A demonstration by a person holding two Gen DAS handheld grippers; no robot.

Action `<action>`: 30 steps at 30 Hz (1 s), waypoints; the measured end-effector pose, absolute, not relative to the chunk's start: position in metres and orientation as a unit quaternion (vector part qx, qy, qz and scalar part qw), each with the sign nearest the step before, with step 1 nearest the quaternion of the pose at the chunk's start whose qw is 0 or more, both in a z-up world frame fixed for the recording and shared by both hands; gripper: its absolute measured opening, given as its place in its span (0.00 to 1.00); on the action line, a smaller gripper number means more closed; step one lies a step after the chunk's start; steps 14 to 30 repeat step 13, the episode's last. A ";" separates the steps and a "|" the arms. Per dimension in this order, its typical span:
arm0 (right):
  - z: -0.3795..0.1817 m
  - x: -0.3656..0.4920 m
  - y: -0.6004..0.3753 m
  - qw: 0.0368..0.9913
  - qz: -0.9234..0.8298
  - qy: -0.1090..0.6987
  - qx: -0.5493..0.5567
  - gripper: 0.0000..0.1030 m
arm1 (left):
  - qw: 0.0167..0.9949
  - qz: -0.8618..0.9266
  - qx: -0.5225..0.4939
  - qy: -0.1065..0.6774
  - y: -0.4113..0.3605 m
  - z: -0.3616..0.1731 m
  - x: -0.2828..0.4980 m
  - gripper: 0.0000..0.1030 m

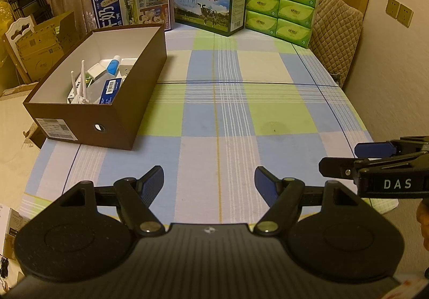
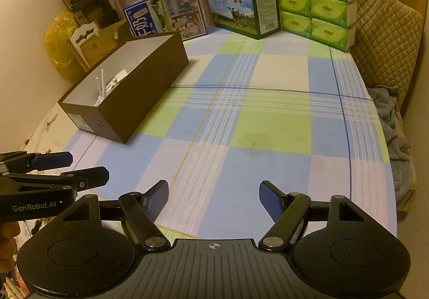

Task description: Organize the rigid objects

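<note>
A brown shoebox [image 1: 88,116] [image 2: 139,100] with a white inside stands at the table's left. In it lie a white router with antennas [image 1: 79,90] [image 2: 102,90], a blue-and-white tube [image 1: 114,64], a blue barcoded carton [image 1: 110,90] and white adapters. My left gripper [image 1: 209,181] [image 2: 88,167] hovers open over the near edge of the checked tablecloth [image 1: 241,111], nothing between its blue pads. Beside it, my right gripper [image 2: 214,194] [image 1: 340,157] is open and empty too. Both are well clear of the box.
Along the far edge stand a blue milk carton box [image 1: 131,4], a cow-printed milk box [image 1: 209,4] and a stack of green tissue packs [image 1: 281,4]. A quilted chair [image 1: 335,31] is at the right, cardboard boxes [image 1: 40,41] and a yellow bag [image 2: 59,39] on the left.
</note>
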State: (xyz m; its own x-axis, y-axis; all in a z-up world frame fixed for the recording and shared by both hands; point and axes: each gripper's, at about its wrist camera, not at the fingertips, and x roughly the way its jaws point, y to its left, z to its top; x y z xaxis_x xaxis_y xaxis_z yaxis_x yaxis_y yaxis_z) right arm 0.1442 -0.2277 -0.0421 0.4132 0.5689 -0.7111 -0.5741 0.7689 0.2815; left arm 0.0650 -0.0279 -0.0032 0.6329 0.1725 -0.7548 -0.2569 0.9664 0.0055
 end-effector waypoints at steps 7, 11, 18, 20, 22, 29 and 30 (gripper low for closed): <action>-0.042 0.145 -0.230 0.839 0.340 0.423 -0.002 0.70 | 0.903 0.119 -0.051 0.411 -0.028 -0.004 0.066 0.70; -0.043 0.147 -0.232 0.839 0.341 0.425 0.000 0.70 | 0.904 0.118 -0.047 0.409 -0.030 -0.003 0.069 0.70; -0.044 0.148 -0.232 0.838 0.341 0.425 0.000 0.70 | 0.903 0.119 -0.048 0.411 -0.031 -0.003 0.070 0.70; -0.044 0.148 -0.232 0.838 0.341 0.425 0.000 0.70 | 0.903 0.119 -0.048 0.411 -0.031 -0.003 0.070 0.70; -0.044 0.148 -0.232 0.838 0.341 0.425 0.000 0.70 | 0.903 0.119 -0.048 0.411 -0.031 -0.003 0.070 0.70; -0.044 0.148 -0.232 0.838 0.341 0.425 0.000 0.70 | 0.903 0.119 -0.048 0.411 -0.031 -0.003 0.070 0.70; -0.044 0.148 -0.232 0.838 0.341 0.425 0.000 0.70 | 0.903 0.119 -0.048 0.411 -0.031 -0.003 0.070 0.70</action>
